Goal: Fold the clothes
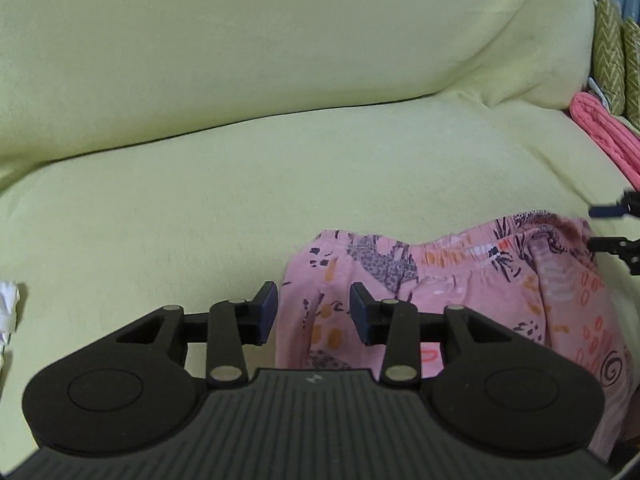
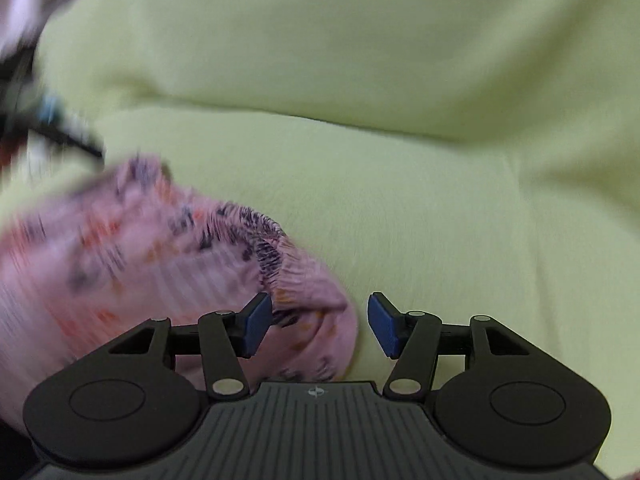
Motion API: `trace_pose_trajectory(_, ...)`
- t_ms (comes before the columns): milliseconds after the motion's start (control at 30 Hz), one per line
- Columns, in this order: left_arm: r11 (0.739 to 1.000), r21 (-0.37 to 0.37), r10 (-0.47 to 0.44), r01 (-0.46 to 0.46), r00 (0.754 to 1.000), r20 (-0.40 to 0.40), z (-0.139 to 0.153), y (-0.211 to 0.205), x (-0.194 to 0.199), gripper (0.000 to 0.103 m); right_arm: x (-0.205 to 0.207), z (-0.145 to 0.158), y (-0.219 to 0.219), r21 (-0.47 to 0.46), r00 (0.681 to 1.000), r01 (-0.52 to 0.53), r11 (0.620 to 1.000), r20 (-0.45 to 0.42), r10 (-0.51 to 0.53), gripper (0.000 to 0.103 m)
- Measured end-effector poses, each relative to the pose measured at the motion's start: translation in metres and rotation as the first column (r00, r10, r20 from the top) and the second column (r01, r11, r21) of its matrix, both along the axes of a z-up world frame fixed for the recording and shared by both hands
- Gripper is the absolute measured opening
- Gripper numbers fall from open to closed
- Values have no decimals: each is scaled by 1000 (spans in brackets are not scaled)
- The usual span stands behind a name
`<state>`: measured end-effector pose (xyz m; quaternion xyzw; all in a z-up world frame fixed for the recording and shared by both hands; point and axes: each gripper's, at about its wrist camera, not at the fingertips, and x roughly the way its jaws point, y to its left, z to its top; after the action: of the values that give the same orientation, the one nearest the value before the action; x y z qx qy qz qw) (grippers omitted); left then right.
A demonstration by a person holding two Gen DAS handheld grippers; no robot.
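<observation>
Patterned pink garment (image 1: 460, 292) on sofa (image 1: 200, 200)

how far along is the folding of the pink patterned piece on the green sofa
Early on. Done: the pink patterned garment is laid on the green sofa seat, waistband away from the cameras. In hand: nothing; the left gripper and right gripper are both open, fingers not pressing cloth. Left: the folding itself; the coral cloth and white item also wait nearby.

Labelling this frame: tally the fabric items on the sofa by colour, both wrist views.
Pink patterned garment: 1
Coral-red cloth, at the sofa's far end: 1
White cloth, only an edge showing: 1
Green patterned cushions: 2
Total: 5
</observation>
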<state>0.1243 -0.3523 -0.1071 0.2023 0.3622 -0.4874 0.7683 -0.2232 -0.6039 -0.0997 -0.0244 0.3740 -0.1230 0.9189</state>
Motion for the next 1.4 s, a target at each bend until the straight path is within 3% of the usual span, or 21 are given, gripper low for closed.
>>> trace_pose_trajectory(100, 999, 8, -39, 39, 998, 50, 3, 2, 2, 35, 36, -20, 23, -265, 985, -158, 951, -109, 134, 35)
trace_pose_trajectory(167, 998, 24, -65, 64, 996, 66, 5, 3, 5, 35, 56, -32, 24, -318, 977, -194, 928, -143, 156, 24)
trace_pose_trajectory(200, 997, 25, -76, 75, 996, 55, 4, 0, 6, 35, 63, -32, 16, -283, 984, -158, 946, -120, 129, 18)
trace_pose_trajectory(300, 995, 12, -100, 100, 995, -10, 1, -12, 14, 45, 71, -27, -18, -39, 999, -20, 999, -47, 18, 19)
trace_pose_trajectory(400, 997, 14, -81, 81, 996, -24, -4, -25, 27, 48, 60, -22, -33, 74, 1000, 8, 997, -9, -7, 31)
trace_pose_trajectory(500, 998, 5, -59, 60, 994, -97, -12, -33, 46, 51, 52, -24, -41, 136, 1000, 15, 991, 10, -17, 47)
trace_pose_trajectory(533, 998, 10, -62, 64, 991, -118, -15, -37, 50, 50, 59, -30, -43, 159, 1000, 22, 987, 19, -25, 47)
trace_pose_trajectory(600, 995, 26, -88, 93, 986, -139, -23, -43, 51, 41, 59, -35, -51, 223, 998, 32, 974, 38, -42, 47)
trace_pose_trajectory(633, 994, 33, -99, 105, 985, -140, -26, -45, 49, 26, 61, -38, -54, 253, 998, 33, 967, 48, -47, 47)
trace_pose_trajectory(667, 994, 27, -106, 110, 985, -134, -25, -45, 47, 15, 62, -40, -55, 276, 997, 30, 961, 55, -47, 46)
trace_pose_trajectory(700, 993, 22, -112, 116, 985, -128, -24, -44, 45, 10, 63, -41, -56, 292, 997, 23, 956, 62, -43, 34)
trace_pose_trajectory(733, 993, 16, -117, 119, 986, -119, -22, -43, 43, 8, 67, -42, -55, 304, 997, 15, 953, 71, -38, 8)
trace_pose_trajectory(767, 993, 7, -113, 114, 988, -104, -15, -39, 41, 7, 70, -42, -53, 306, 996, 11, 952, 78, -37, 3)
trace_pose_trajectory(867, 995, -26, -103, 101, 993, -55, 11, -22, 35, 6, 69, -26, -42, 263, 991, 19, 965, 126, -53, 2)
trace_pose_trajectory(1033, 985, -144, -80, 90, 994, 76, 91, 37, 12, 6, 45, 34, -23, 289, 949, -7, 957, 304, -85, 2)
trace_pose_trajectory(1133, 980, -177, -57, 87, 984, 169, 130, 73, -11, 6, 26, 72, -3, 264, 924, -40, 964, 377, -65, 2)
trace_pose_trajectory(1400, 965, -243, -20, 104, 945, 326, 194, 146, -79, 6, -32, 138, 64, 215, 875, -100, 971, 484, -17, 1)
